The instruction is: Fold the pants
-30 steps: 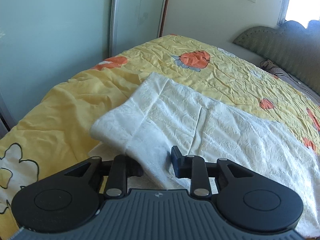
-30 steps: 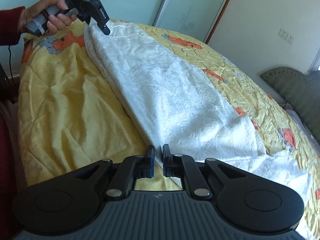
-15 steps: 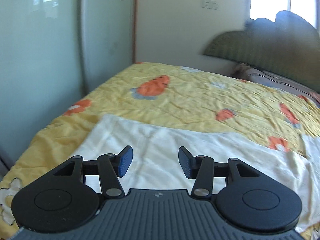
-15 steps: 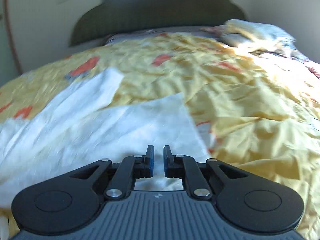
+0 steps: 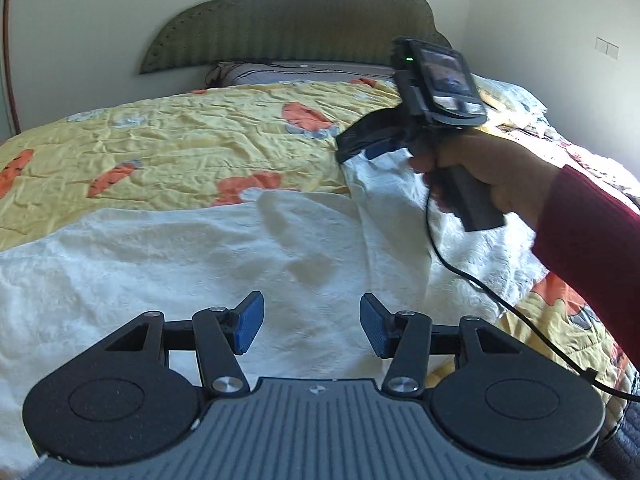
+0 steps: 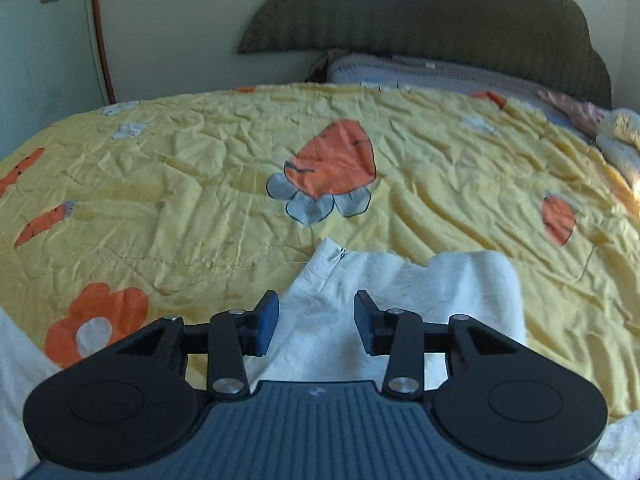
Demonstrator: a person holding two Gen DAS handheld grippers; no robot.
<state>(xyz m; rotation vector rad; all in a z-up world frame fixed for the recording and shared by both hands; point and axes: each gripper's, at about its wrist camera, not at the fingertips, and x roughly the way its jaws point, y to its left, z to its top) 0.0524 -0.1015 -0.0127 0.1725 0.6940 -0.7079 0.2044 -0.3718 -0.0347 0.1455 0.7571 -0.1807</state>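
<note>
My left gripper (image 5: 311, 323) sits low in the centre of its frame, jaws spread wide with nothing between them. My right gripper (image 6: 315, 322) is likewise spread and empty. In the left view's upper right, my right hand (image 5: 486, 172) grips the handle, red sleeve at the wrist.

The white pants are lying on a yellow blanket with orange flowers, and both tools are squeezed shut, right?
Not quite. The white pants do lie on the yellow blanket with orange flowers, but both tools are open. The left wrist view shows the left tool with its pads spread apart, and the right wrist view shows the same for the right tool.
</note>
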